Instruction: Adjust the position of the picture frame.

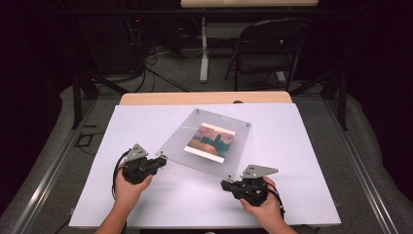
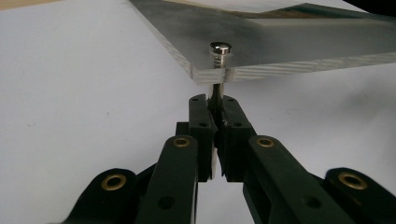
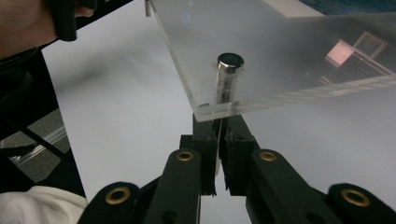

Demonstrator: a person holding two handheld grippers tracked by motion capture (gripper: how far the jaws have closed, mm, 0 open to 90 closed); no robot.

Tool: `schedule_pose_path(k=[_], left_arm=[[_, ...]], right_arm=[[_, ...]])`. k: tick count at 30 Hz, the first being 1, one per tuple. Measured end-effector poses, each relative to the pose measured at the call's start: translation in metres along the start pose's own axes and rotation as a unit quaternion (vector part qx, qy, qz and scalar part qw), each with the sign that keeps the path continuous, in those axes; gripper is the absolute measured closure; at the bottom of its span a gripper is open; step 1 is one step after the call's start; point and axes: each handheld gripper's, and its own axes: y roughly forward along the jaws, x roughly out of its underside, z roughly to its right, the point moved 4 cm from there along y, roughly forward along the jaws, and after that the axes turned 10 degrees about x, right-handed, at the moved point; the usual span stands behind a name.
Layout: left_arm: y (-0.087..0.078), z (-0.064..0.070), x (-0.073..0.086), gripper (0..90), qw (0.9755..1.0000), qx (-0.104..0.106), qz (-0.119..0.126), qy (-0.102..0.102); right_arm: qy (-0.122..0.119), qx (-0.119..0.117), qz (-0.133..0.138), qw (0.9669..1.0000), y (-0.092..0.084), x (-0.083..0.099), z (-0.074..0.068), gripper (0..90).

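Observation:
A clear acrylic plate [image 1: 234, 146] lies on the white sheet with a colourful picture [image 1: 210, 141] under it and a metal screw at each corner. My left gripper [image 1: 161, 158] is at the plate's near-left corner. In the left gripper view its jaws [image 2: 215, 105] are shut on the post below the corner screw [image 2: 220, 48], under the plate [image 2: 289, 42]. My right gripper [image 1: 225, 184] is at the near corner. Its jaws [image 3: 218, 126] are shut on the post beneath the screw [image 3: 229, 60], just under the plate's edge [image 3: 280, 56].
A white sheet [image 1: 292, 195] covers the table, with a wooden edge [image 1: 146, 99] at the back. Behind the table stand a folding chair [image 1: 268, 48] and a table leg [image 1: 203, 48], with cables on the floor. The other hand [image 3: 18, 23] is at the top left of the right gripper view.

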Motion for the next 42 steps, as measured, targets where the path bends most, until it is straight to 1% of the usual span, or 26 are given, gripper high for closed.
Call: schedule_pose_path(k=[5, 6, 7, 10, 11, 13, 16, 17, 18, 19, 20, 21, 22, 23, 24, 25, 27, 29, 30, 35, 37, 42], left_arm=[[0.0, 0.008, 0.001, 85.3, 1.0, 0.009, 0.001, 0.004], [0.0, 0.009, 0.001, 85.3, 1.0, 0.01, 0.002, 0.002], [0.0, 0.01, 0.001, 85.3, 1.0, 0.009, 0.002, 0.002], [0.0, 0.012, 0.002, 85.3, 0.9999, 0.014, 0.003, -0.002], [0.0, 0.013, 0.002, 85.3, 0.9999, 0.016, 0.002, -0.002], [0.001, 0.014, 0.002, 85.3, 0.9998, 0.018, 0.003, -0.003], [0.003, 0.015, 0.002, 85.3, 0.9997, 0.022, 0.005, -0.003], [0.003, 0.016, 0.002, 85.3, 0.9997, 0.023, 0.006, -0.004], [0.004, 0.016, 0.002, 85.3, 0.9997, 0.024, 0.005, -0.004], [0.005, 0.017, 0.002, 85.3, 0.9996, 0.026, 0.005, -0.007], [0.006, 0.017, 0.002, 85.3, 0.9996, 0.026, 0.004, -0.008], [0.007, 0.018, 0.002, 85.2, 0.9995, 0.029, 0.006, -0.009], [0.008, 0.019, 0.001, 85.2, 0.9995, 0.029, 0.005, -0.009], [0.011, 0.021, 0.001, 85.2, 0.9995, 0.031, 0.006, -0.008], [0.012, 0.021, 0.0, 85.2, 0.9995, 0.032, 0.004, -0.006], [0.013, 0.022, 0.0, 85.2, 0.9995, 0.032, 0.002, -0.004], [0.016, 0.023, -0.001, 85.2, 0.9995, 0.033, 0.002, -0.002], [0.018, 0.022, -0.001, 85.2, 0.9995, 0.033, 0.002, -0.002], [0.019, 0.021, -0.001, 85.2, 0.9995, 0.032, 0.001, -0.003], [0.023, 0.014, -0.001, 85.2, 0.9997, 0.024, -0.001, -0.007], [0.026, 0.012, -0.001, 85.2, 0.9997, 0.022, 0.002, -0.014], [0.031, 0.005, -0.002, 85.3, 0.9998, 0.014, -0.002, -0.014]], right_arm=[[0.016, 0.021, 0.002, 0.9997, -0.003, 0.0, 0.011, 85.5], [0.017, 0.024, 0.001, 0.9996, -0.003, -0.001, 0.013, 85.5], [0.018, 0.028, 0.006, 0.9994, -0.003, -0.001, 0.017, 85.6], [0.021, 0.032, 0.006, 0.9992, -0.003, -0.002, 0.02, 85.5], [0.024, 0.04, 0.005, 0.9989, -0.002, -0.003, 0.024, 85.5], [0.023, 0.042, 0.005, 0.9988, -0.002, -0.004, 0.026, 85.5], [0.031, 0.05, 0.01, 0.9982, 0.0, -0.006, 0.032, 85.5], [0.031, 0.054, 0.008, 0.998, 0.001, -0.006, 0.036, 85.5], [0.031, 0.054, 0.008, 0.998, 0.001, -0.006, 0.036, 85.5], [0.03, 0.057, 0.009, 0.9979, 0.001, -0.007, 0.038, 85.5], [0.033, 0.06, 0.012, 0.9976, 0.002, -0.008, 0.041, 85.5], [0.035, 0.065, 0.011, 0.9972, 0.003, -0.01, 0.046, 85.4], [0.035, 0.065, 0.011, 0.9972, 0.003, -0.01, 0.046, 85.4], [0.038, 0.069, 0.013, 0.9968, 0.004, -0.01, 0.05, 85.4], [0.042, 0.076, 0.01, 0.9962, 0.006, -0.01, 0.056, 85.2], [0.042, 0.076, 0.01, 0.9962, 0.006, -0.01, 0.056, 85.2], [0.054, 0.08, 0.007, 0.9953, 0.008, -0.01, 0.063, 84.9], [0.054, 0.081, 0.007, 0.9953, 0.008, -0.01, 0.065, 84.8], [0.058, 0.081, 0.008, 0.995, 0.009, -0.011, 0.066, 84.7], [0.055, 0.086, 0.005, 0.9948, 0.015, -0.014, 0.07, 84.5], [0.06, 0.086, 0.007, 0.9945, 0.018, -0.015, 0.071, 84.4], [0.065, 0.089, 0.006, 0.9939, 0.024, -0.016, 0.075, 84.6]])
